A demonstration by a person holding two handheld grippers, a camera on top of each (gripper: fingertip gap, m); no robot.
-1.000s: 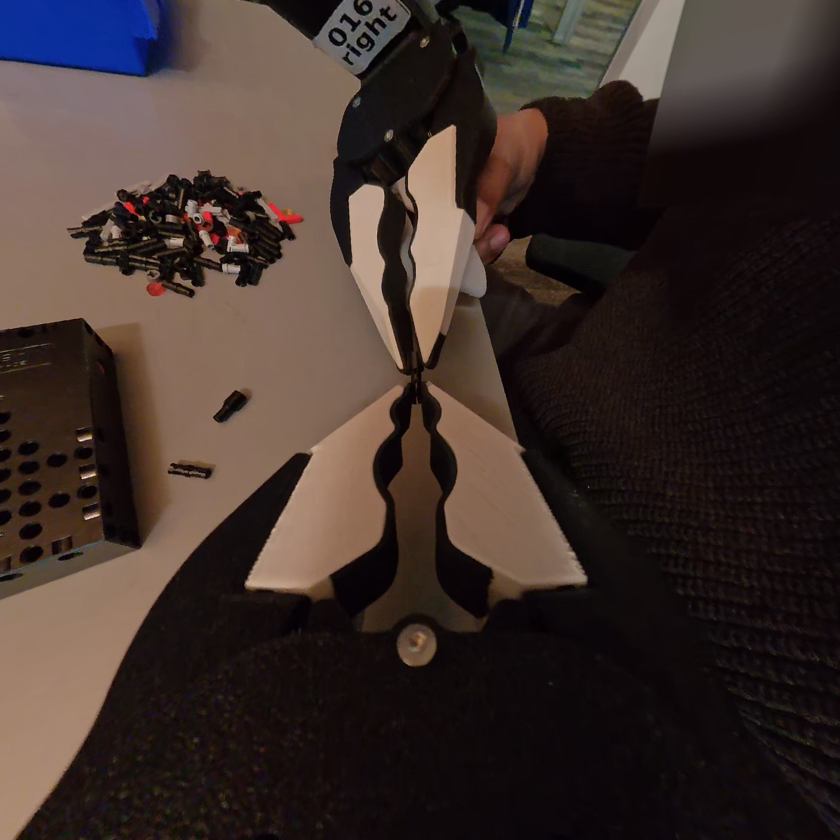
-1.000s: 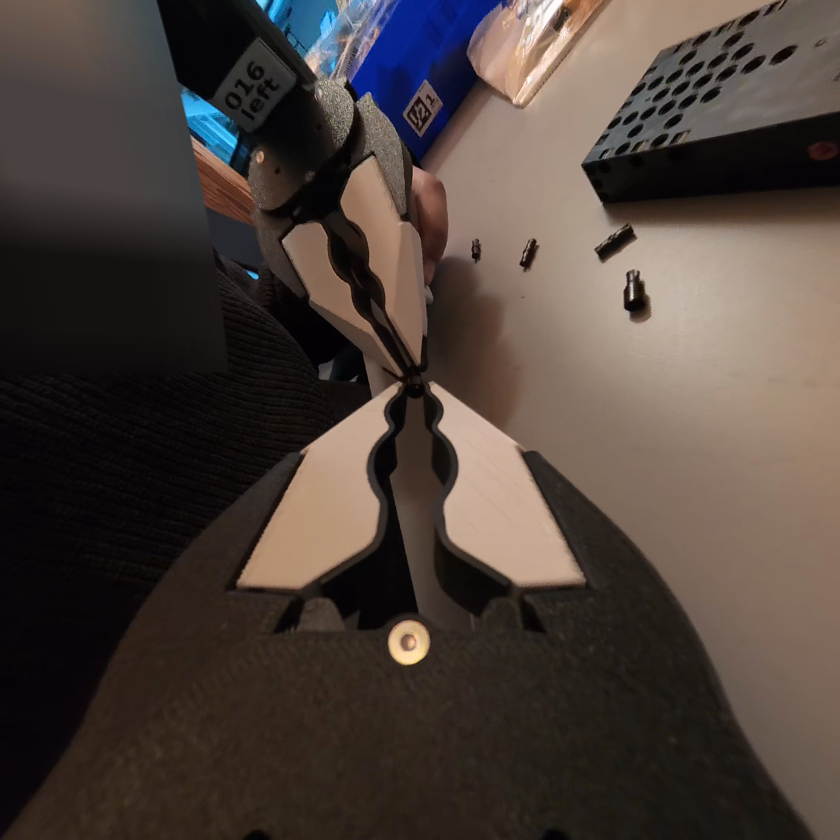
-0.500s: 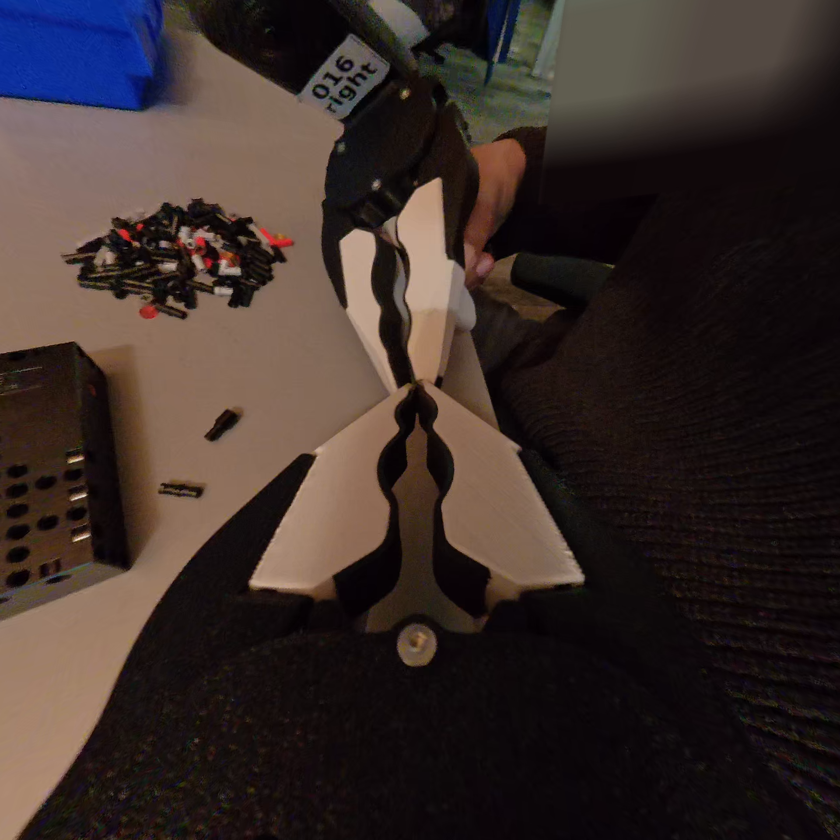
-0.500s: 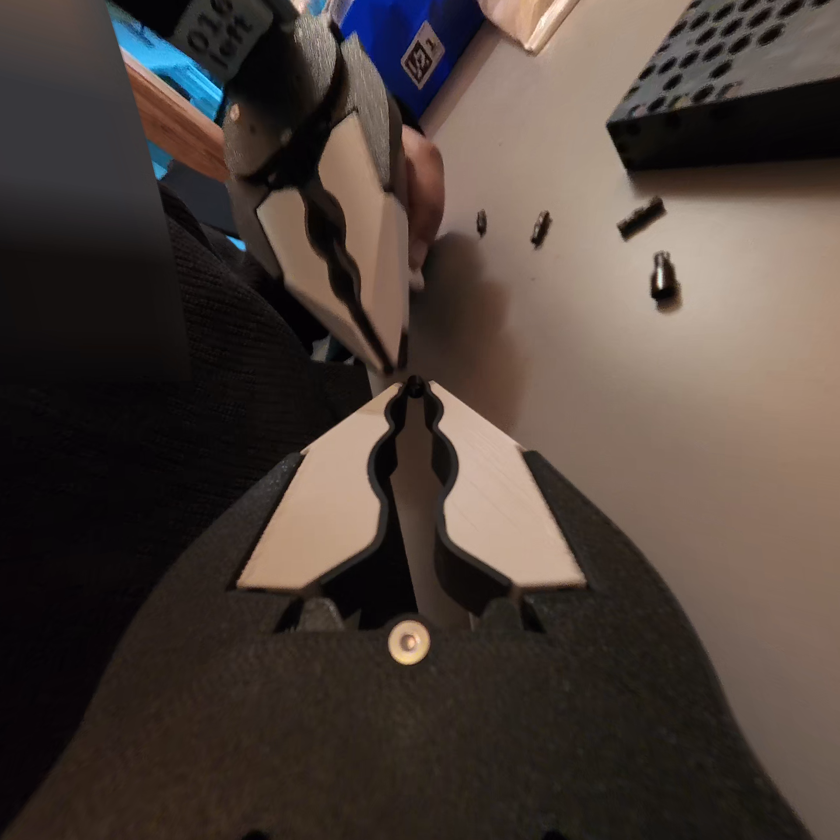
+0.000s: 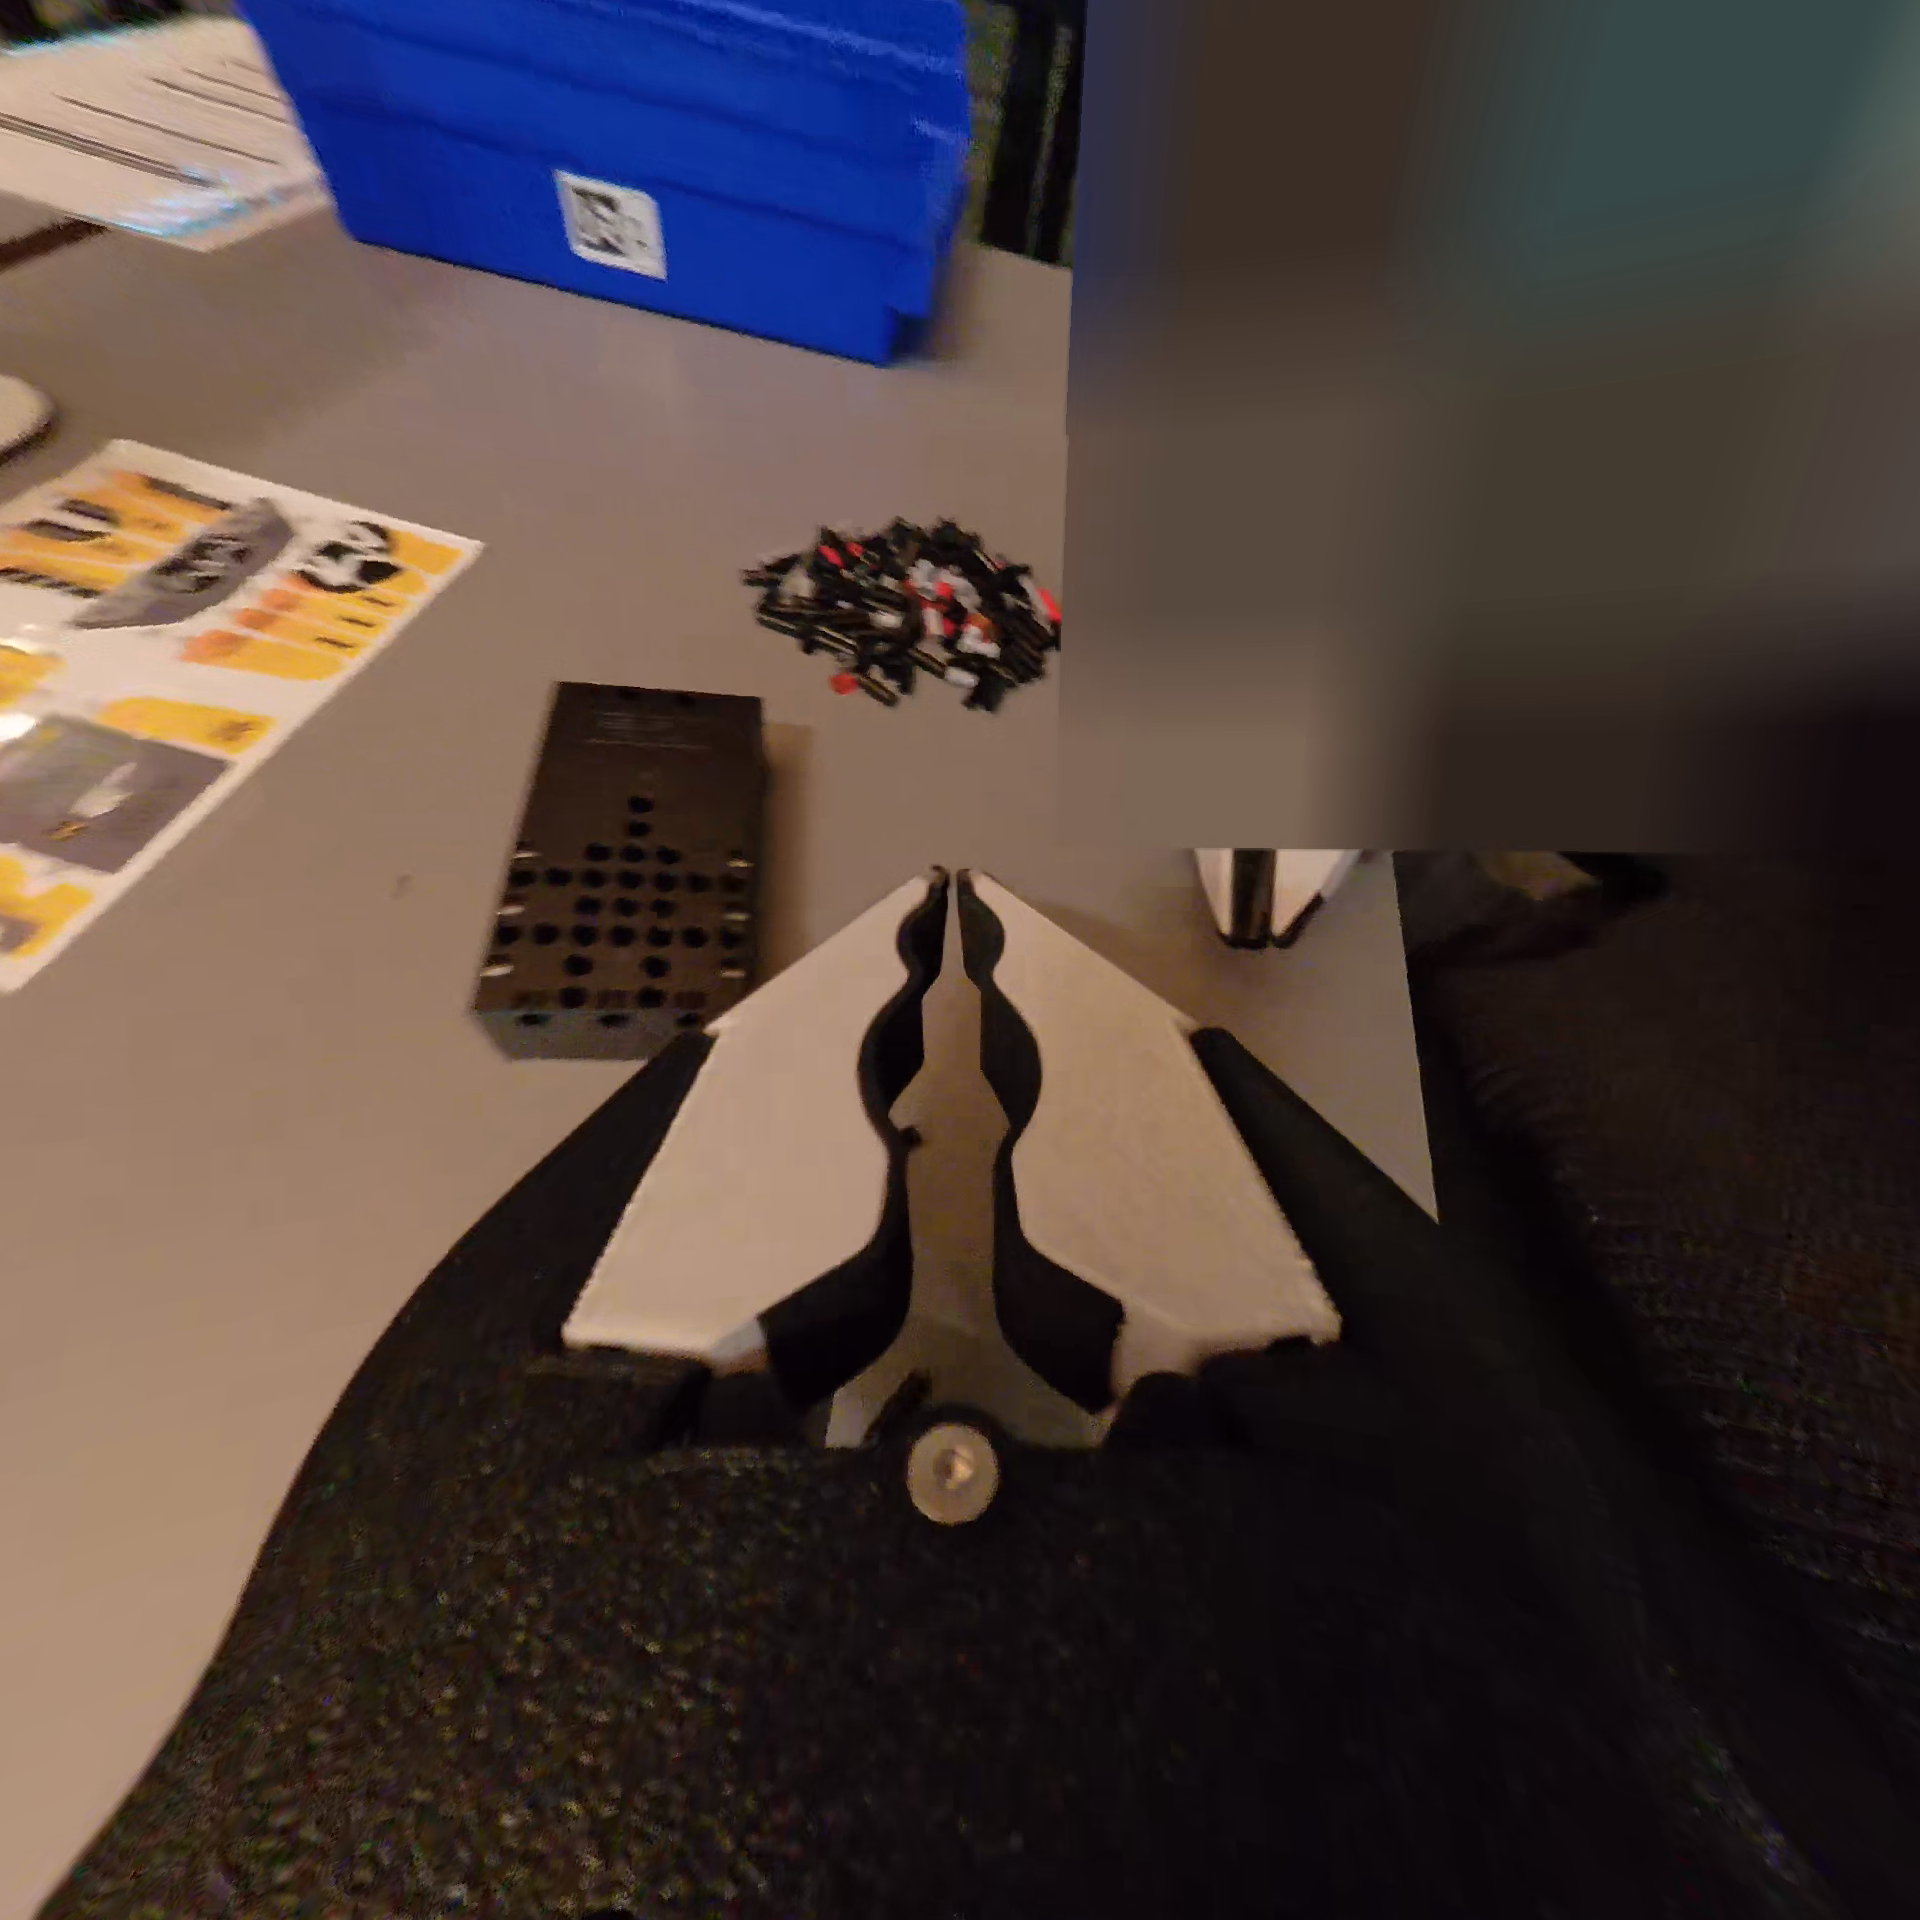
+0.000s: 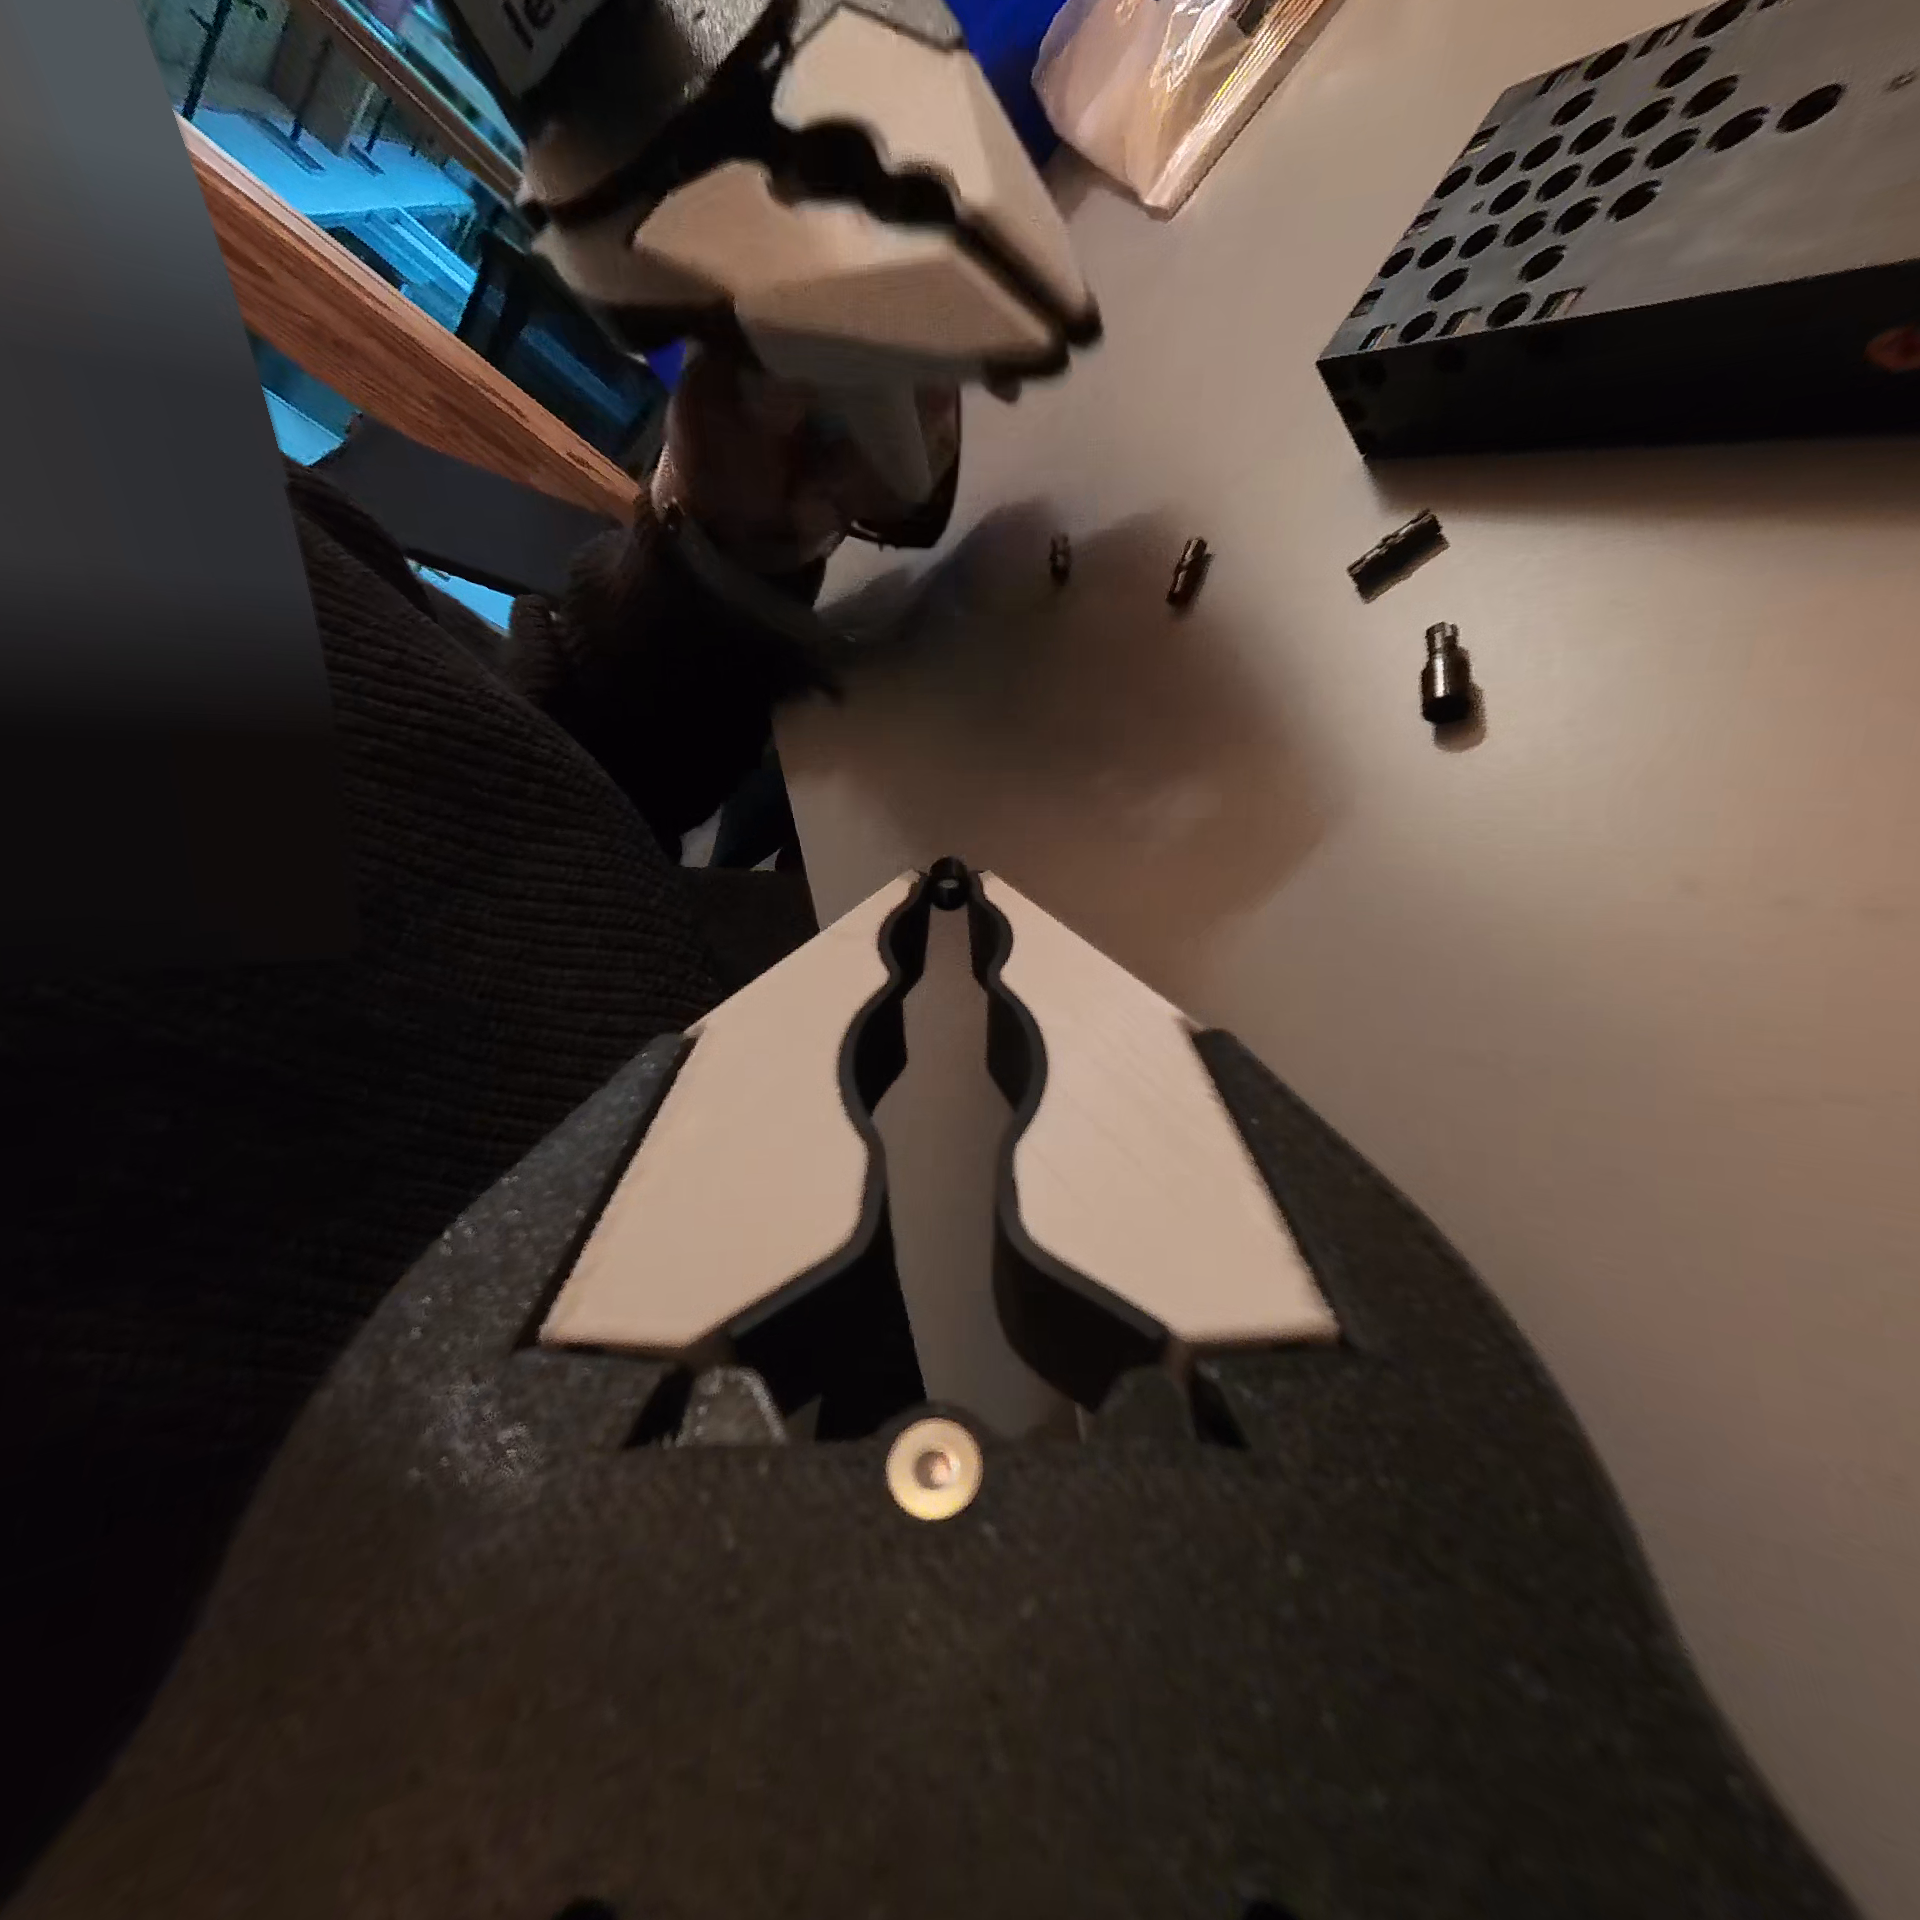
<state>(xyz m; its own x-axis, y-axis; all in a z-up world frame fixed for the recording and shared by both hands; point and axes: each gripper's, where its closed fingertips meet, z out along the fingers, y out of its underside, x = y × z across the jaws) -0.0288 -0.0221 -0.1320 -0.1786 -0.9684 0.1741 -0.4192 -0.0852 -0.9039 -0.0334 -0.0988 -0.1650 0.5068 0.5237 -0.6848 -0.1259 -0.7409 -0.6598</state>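
My right gripper (image 6: 945, 885) is shut on a small black pin (image 6: 945, 894) at its fingertips, held above the grey table (image 6: 1455, 1039) near its edge. My left gripper (image 5: 948, 878) is shut with nothing visible between its tips, and it points at a black perforated block (image 5: 634, 883). It also shows in the right wrist view (image 6: 1070, 332), raised up and to the left, apart from the right gripper. The right gripper's tip (image 5: 1262, 904) shows just right of the left one.
A pile of small black, red and white pins (image 5: 904, 613) lies beyond the block, with a blue bin (image 5: 644, 156) behind it. A printed sheet (image 5: 177, 644) lies at left. Several loose pins (image 6: 1442, 670) lie near the block (image 6: 1662, 239). A person's dark sleeve (image 6: 468, 831) is at the table edge. My hands' fingertips stand some 9 cm from each other.
The two grippers met tip to tip a second ago. The left one has pulled away and swung toward the block. The right one keeps the small black pin.
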